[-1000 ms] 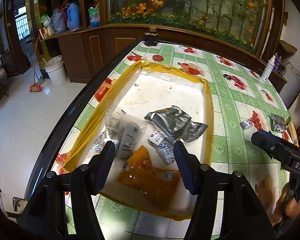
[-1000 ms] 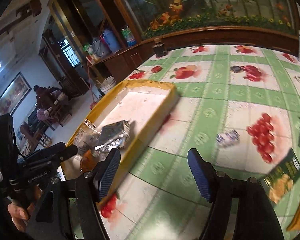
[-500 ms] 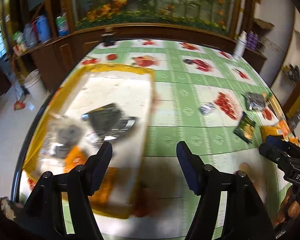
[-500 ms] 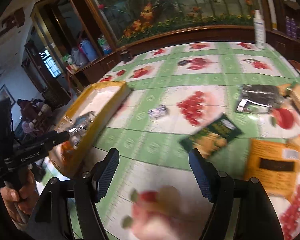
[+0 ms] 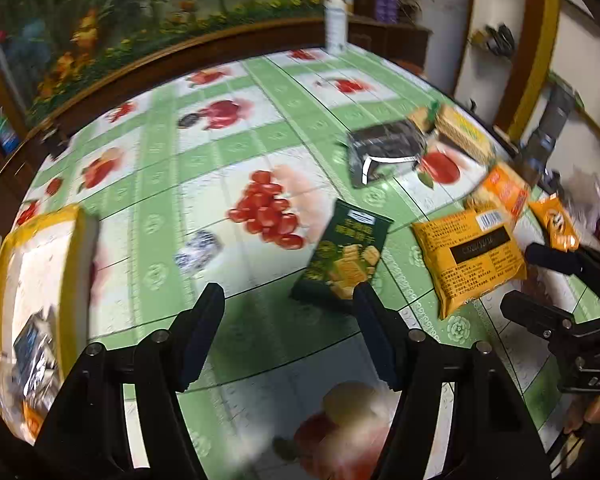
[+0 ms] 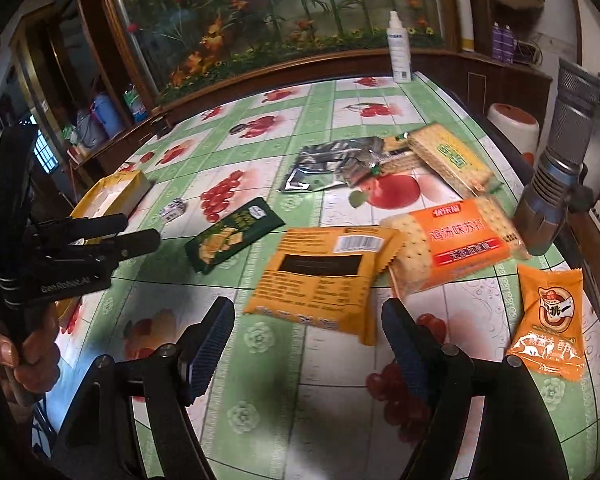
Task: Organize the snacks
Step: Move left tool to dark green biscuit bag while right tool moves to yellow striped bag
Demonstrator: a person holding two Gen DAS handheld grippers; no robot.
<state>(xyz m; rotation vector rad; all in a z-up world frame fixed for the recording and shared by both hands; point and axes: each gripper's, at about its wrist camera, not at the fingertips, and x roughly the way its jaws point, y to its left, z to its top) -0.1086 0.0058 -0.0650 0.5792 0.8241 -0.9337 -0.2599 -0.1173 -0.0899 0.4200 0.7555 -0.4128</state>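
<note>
Left claw (image 5: 290,300) apart, empty; right claw (image 6: 308,316) apart, still widening, empty. Yellow tray (image 5: 74,248) cut off lower left, contents blurred. Green packet (image 5: 342,256) partly behind claw finger.

A glossy plastic cloth covers the tabletop (image 6: 300,420). The silver packet (image 6: 332,162) looks like crinkled foil, the orange packets (image 6: 324,276) like shiny plastic film.

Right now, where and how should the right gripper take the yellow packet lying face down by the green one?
Judging by its pose, grip the yellow packet by its near crimped edge, coming from above and in front with the right gripper. It lies flat on the tablecloth, and its far corner touches the orange cracker pack, so the near edge looks freest. Jaws are open, nothing between them.
</note>
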